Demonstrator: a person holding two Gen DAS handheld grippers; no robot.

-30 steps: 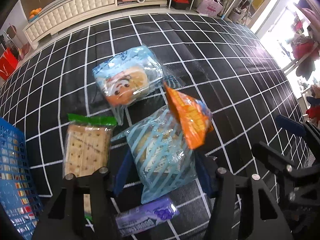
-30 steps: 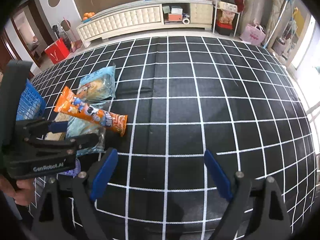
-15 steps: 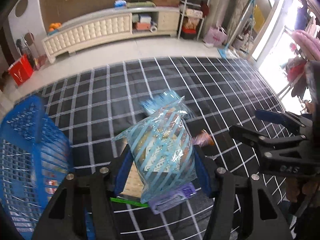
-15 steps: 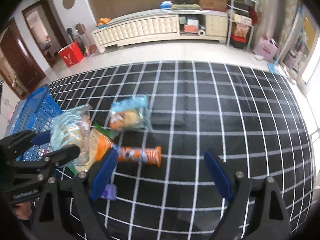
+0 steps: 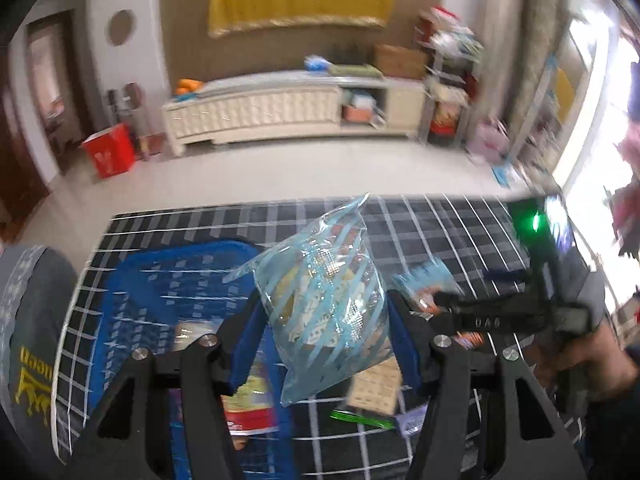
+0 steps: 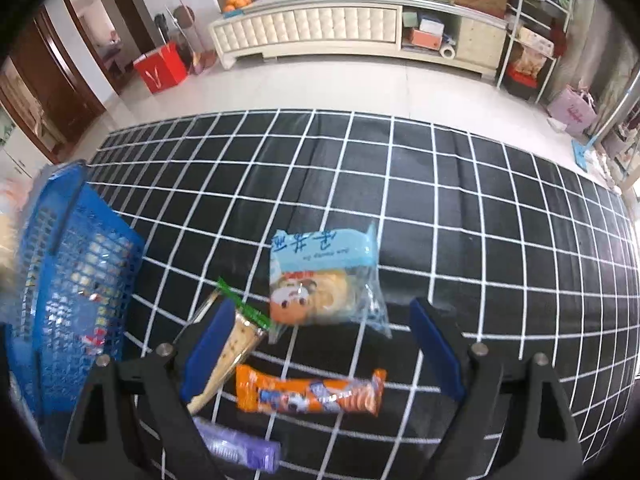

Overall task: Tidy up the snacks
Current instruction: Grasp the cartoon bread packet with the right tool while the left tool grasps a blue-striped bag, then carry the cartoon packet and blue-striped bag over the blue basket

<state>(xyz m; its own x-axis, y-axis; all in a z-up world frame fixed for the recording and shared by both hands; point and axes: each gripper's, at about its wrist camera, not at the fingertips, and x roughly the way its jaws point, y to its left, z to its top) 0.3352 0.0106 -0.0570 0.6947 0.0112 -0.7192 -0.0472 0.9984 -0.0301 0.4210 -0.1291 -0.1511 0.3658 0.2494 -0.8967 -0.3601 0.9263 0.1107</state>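
Observation:
My left gripper point(image 5: 326, 340) is shut on a blue-striped clear snack bag point(image 5: 326, 308), held in the air above the blue basket point(image 5: 148, 300), which has packets inside. My right gripper point(image 6: 320, 348) hangs open over the black checked cloth with nothing between its pads. Below it lie a light-blue bun packet point(image 6: 324, 280), an orange biscuit packet point(image 6: 310, 394), a cracker pack with a green end point(image 6: 236, 336) and a purple packet point(image 6: 240, 450). The blue basket point(image 6: 76, 280) stands to their left. The right gripper point(image 5: 516, 320) also shows at the right of the left wrist view.
The black cloth with white grid lines point(image 6: 460, 220) covers the work surface and is bare to the right and back. Beyond its far edge is pale floor, a white cabinet point(image 6: 320, 28) and a red bag point(image 6: 160, 68). A grey sleeve point(image 5: 32, 320) is at the left.
My left gripper lifted the striped bag off the cloth and carried it left over the basket. My right gripper moved left, bringing the packets under its open jaws.

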